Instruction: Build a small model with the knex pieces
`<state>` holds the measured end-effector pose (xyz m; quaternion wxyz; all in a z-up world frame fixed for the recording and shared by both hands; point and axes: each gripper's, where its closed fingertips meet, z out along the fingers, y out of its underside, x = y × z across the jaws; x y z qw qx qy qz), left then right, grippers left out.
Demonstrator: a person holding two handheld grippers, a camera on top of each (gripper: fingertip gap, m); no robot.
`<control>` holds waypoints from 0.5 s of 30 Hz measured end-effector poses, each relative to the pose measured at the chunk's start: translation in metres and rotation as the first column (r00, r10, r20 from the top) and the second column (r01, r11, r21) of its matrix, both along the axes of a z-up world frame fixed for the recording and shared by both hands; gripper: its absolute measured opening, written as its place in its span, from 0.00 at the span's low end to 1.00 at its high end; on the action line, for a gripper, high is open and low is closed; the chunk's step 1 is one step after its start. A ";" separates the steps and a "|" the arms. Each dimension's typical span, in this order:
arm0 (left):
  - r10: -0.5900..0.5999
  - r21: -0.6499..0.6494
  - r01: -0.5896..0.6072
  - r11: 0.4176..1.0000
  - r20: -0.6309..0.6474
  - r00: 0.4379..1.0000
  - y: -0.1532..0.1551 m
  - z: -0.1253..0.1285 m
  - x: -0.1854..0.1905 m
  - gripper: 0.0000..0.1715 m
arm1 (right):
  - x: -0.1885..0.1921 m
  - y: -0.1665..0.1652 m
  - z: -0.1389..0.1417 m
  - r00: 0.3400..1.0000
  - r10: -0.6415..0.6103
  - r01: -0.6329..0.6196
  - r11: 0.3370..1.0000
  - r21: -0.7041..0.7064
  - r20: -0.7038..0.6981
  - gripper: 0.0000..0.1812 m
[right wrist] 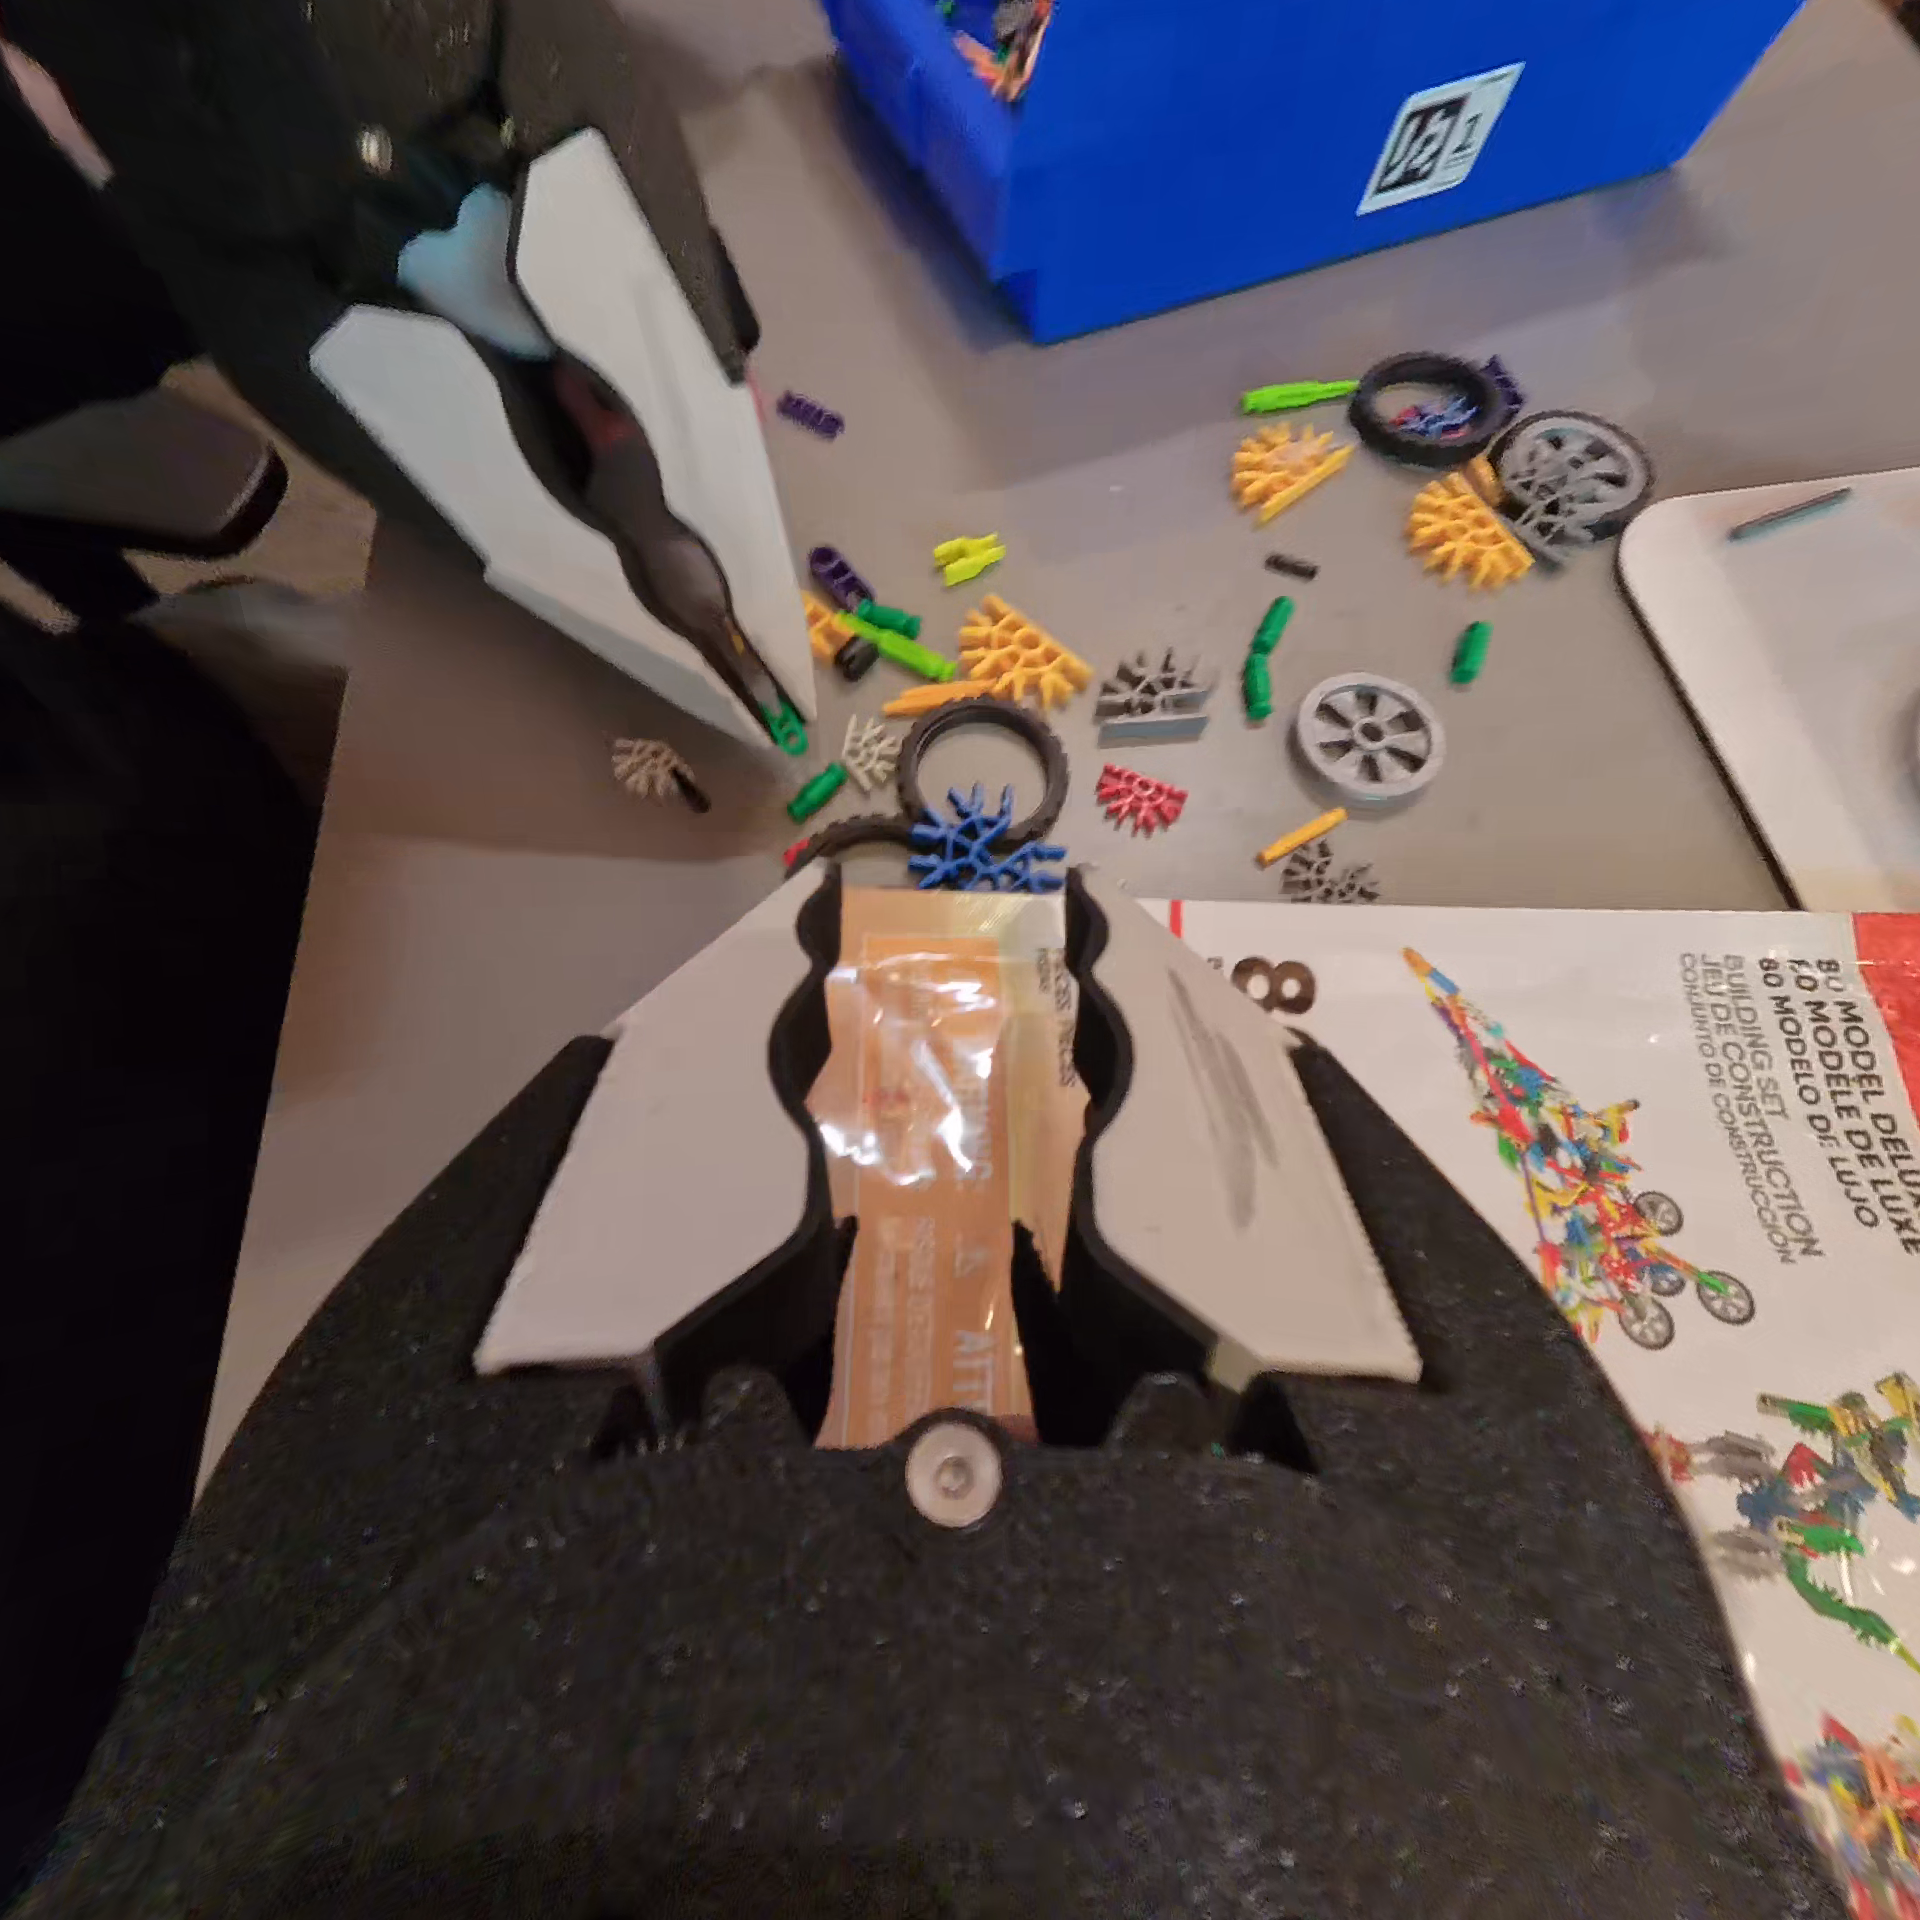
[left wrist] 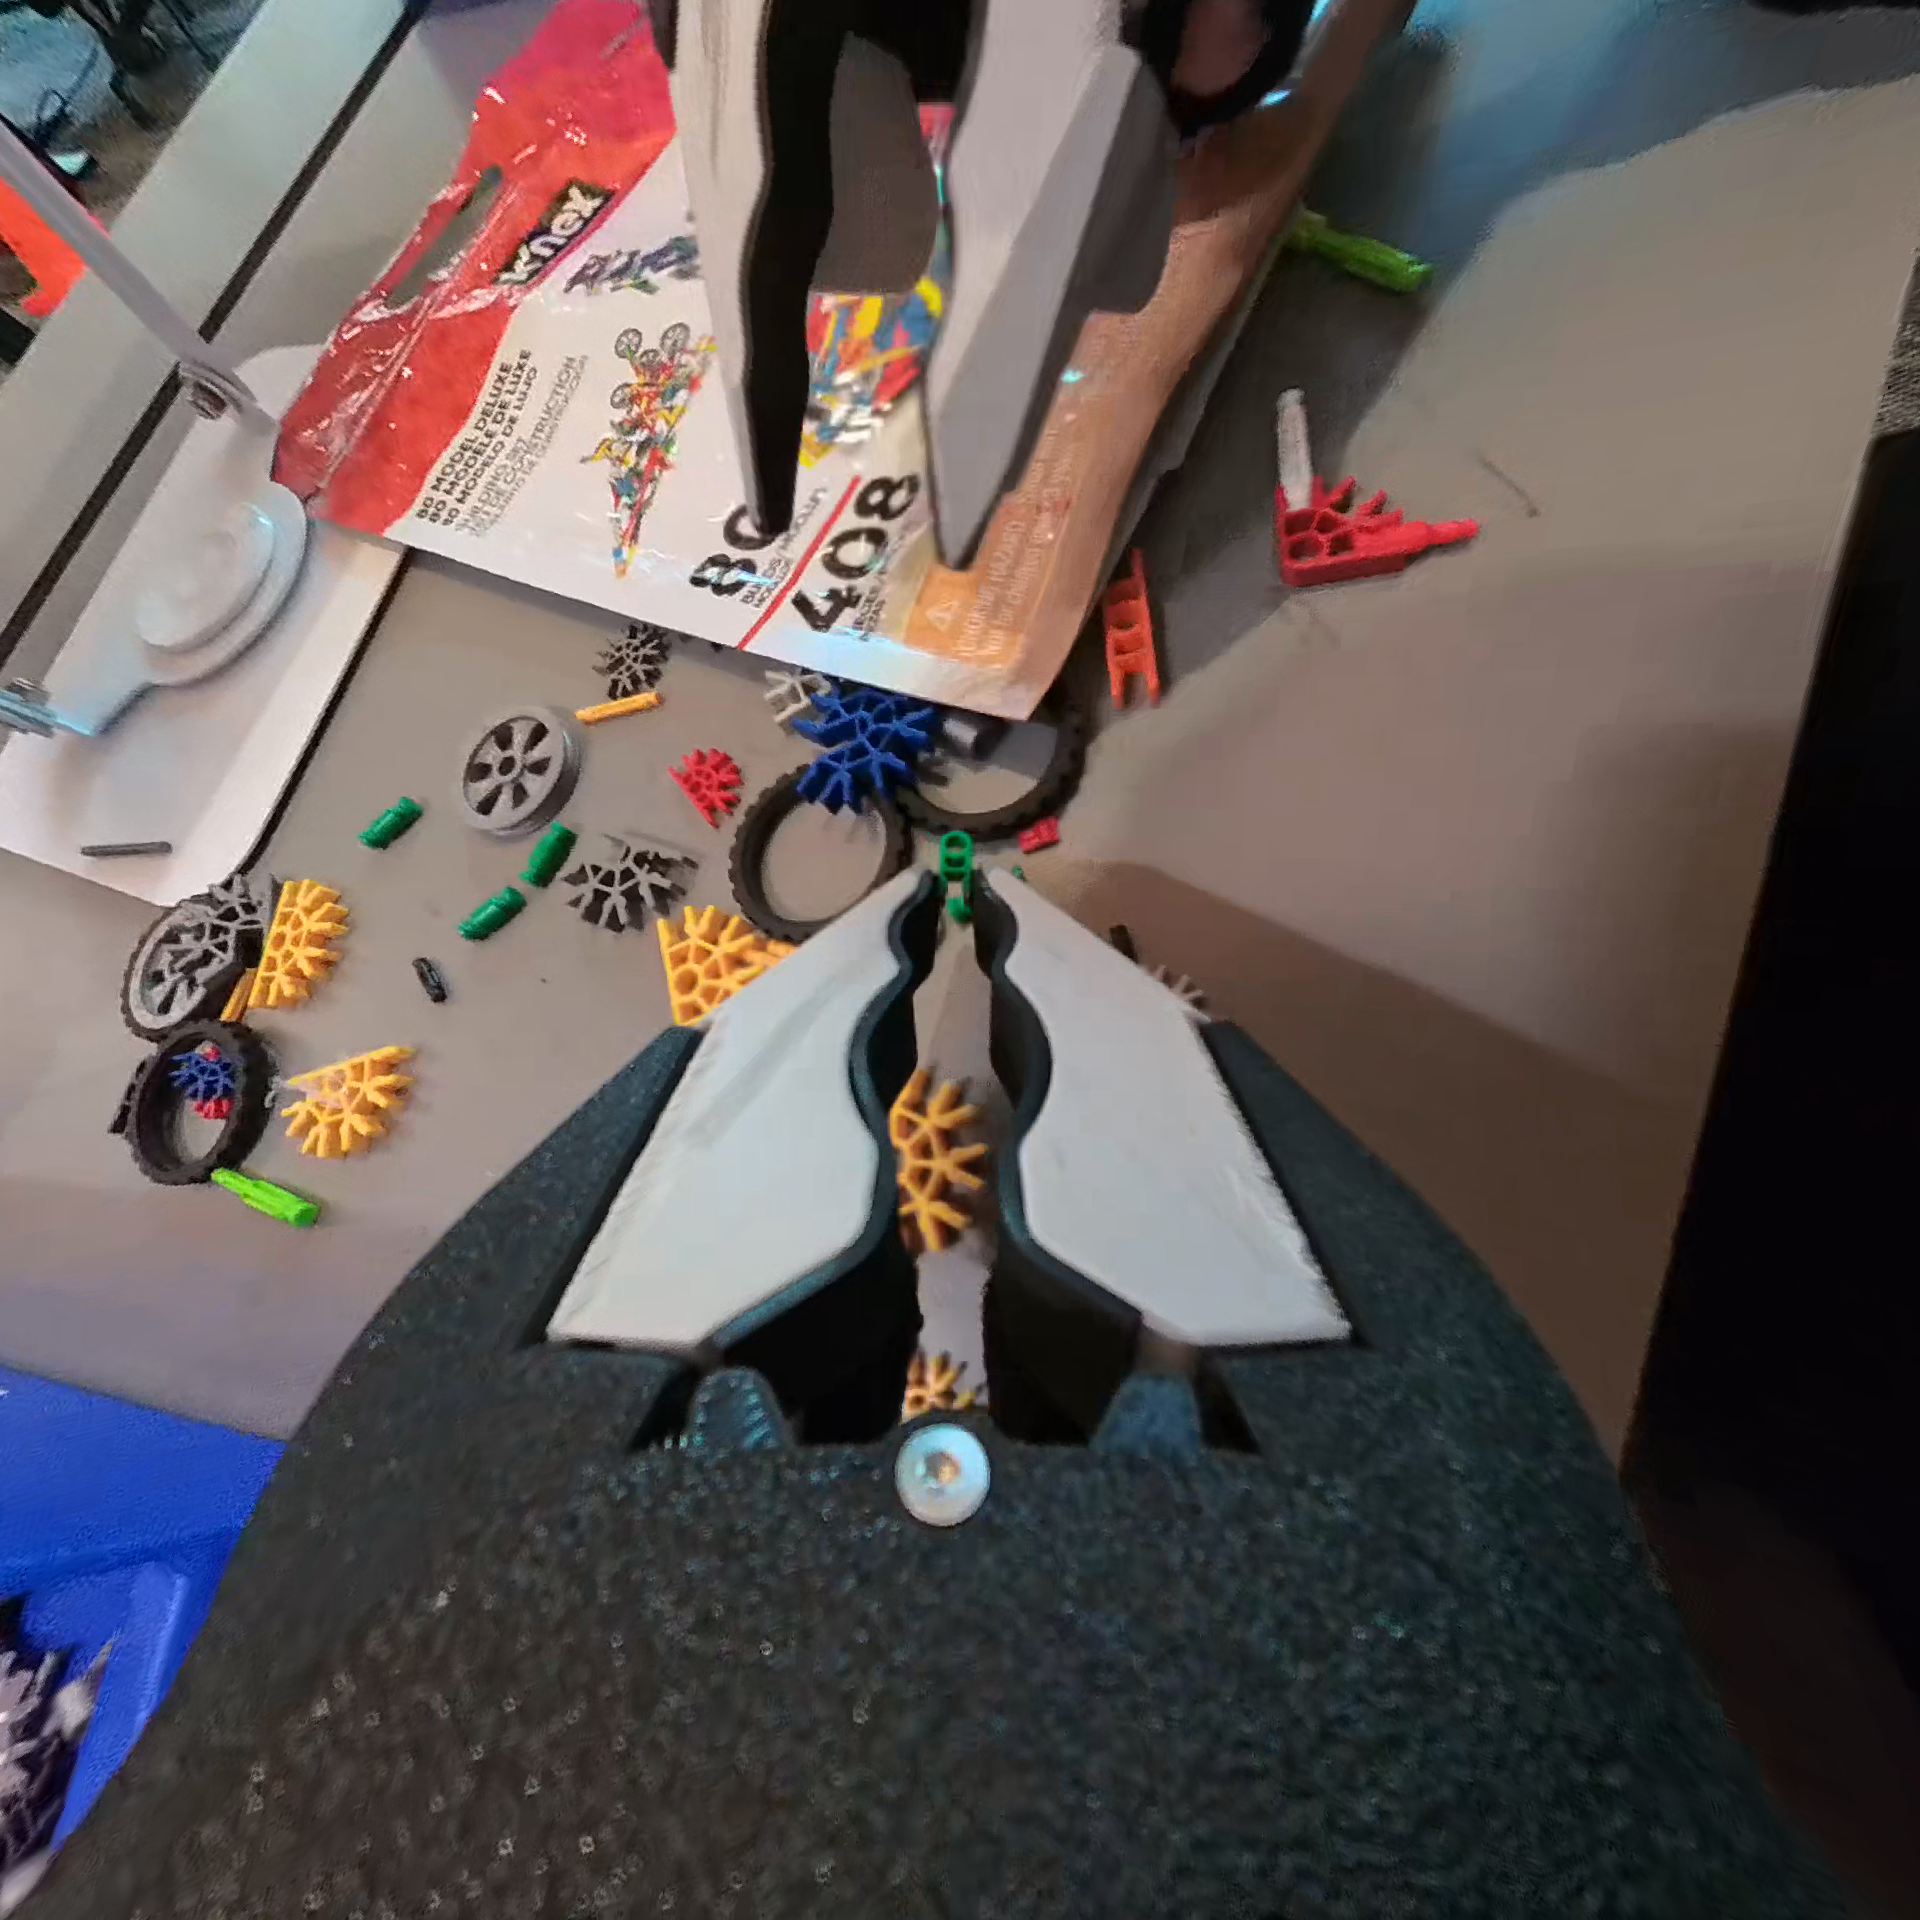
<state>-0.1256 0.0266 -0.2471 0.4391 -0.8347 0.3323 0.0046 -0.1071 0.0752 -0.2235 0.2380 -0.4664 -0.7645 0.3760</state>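
My left gripper [left wrist: 956, 891] is shut on a small green connector [left wrist: 956, 862], held at the fingertips just above the grey table. It also shows in the right wrist view [right wrist: 774, 712] with the green connector [right wrist: 784, 727] at its tips. My right gripper [right wrist: 948, 899] is open, its fingers either side of the orange edge strip [right wrist: 925, 1143] of a flat construction-set package [right wrist: 1507, 1039]. In the left wrist view the right gripper [left wrist: 862, 535] points down onto that package [left wrist: 582, 416]. A blue snowflake connector [right wrist: 977, 847] and a black tyre [right wrist: 982, 769] lie between the two grippers.
Loose parts are scattered on the table: yellow connectors [left wrist: 717, 961], green rods [left wrist: 545, 852], a grey wheel [left wrist: 517, 771], a red connector with a white rod [left wrist: 1340, 525]. A blue bin [right wrist: 1299, 156] stands at one side, a white board [left wrist: 156, 675] at another. Across from one pair of fingers to the other is roughly 6 centimetres.
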 end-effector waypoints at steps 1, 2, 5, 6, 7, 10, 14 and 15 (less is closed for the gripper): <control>-0.003 0.002 0.003 1.000 0.009 1.000 -0.002 0.001 0.002 0.02 | 0.005 -0.002 -0.002 1.000 0.013 -0.013 1.000 0.020 0.018 0.24; -0.010 -0.005 0.010 1.000 0.021 1.000 -0.006 0.001 0.005 0.02 | 0.012 -0.004 -0.005 0.999 0.030 -0.032 0.999 0.044 0.044 0.25; -0.018 -0.022 0.018 1.000 0.033 0.999 -0.012 -0.002 0.010 0.02 | 0.028 -0.004 -0.019 0.992 0.044 -0.062 0.987 0.150 0.118 0.27; -0.025 -0.031 0.026 0.999 0.043 0.999 -0.014 -0.004 0.013 0.02 | 0.031 -0.004 -0.022 0.991 0.034 -0.058 0.981 0.183 0.128 0.27; -0.025 -0.034 0.027 0.999 0.049 0.998 -0.015 -0.004 0.015 0.02 | 0.030 0.001 -0.025 0.993 0.004 -0.032 0.973 0.230 0.120 0.27; -0.042 -0.052 0.046 0.998 0.075 0.996 -0.019 -0.007 0.026 0.06 | 0.031 0.006 -0.035 0.992 -0.043 0.000 0.940 0.342 0.119 0.24; -0.028 -0.059 0.033 0.998 0.074 0.997 -0.023 -0.010 0.027 0.11 | 0.026 0.003 -0.035 0.995 -0.049 0.012 0.927 0.376 0.089 0.16; -0.018 -0.047 0.022 0.999 0.073 0.997 -0.024 -0.008 0.024 0.12 | 0.026 0.003 -0.035 0.995 -0.049 0.012 0.926 0.377 0.089 0.15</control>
